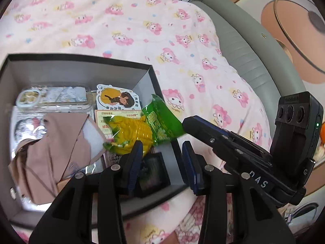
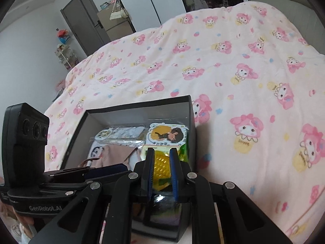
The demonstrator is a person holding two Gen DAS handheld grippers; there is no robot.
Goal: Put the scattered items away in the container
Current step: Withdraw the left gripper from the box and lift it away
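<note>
Item one: the box (image 1: pixel 150 69), dark-walled and open-topped, is sitting on the pink cartoon-print blanket (image 1: pixel 126 20) that I am working over. In the right wrist view the same box (image 2: pixel 142 106) is lying straight ahead of me.

Item two: the snack packet (image 1: pixel 142 130), yellow and green, is lying inside the box against its right wall, its green end riding up over the rim. From the right wrist view the packet (image 2: pixel 161 167) is showing between my right fingers.

Item three: other contents. A phone case (image 1: pixel 54 99) is lying along the far wall, a cartoon sticker card (image 1: pixel 116 98) beside it, a tan face mask (image 1: pixel 52 152) across the left half, and a small dark square box (image 1: pixel 153 172) in the near corner.

Item four: my left gripper (image 1: pixel 161 148) is hovering over the box's near right corner, jaws spread and holding nothing.

Item five: my right gripper (image 1: pixel 190 123) is reaching in from the right, its tip just beside the packet's green end. In its own view the right gripper (image 2: pixel 161 152) is showing its jaws parted around the packet; I cannot tell whether the pads are touching it.
</note>
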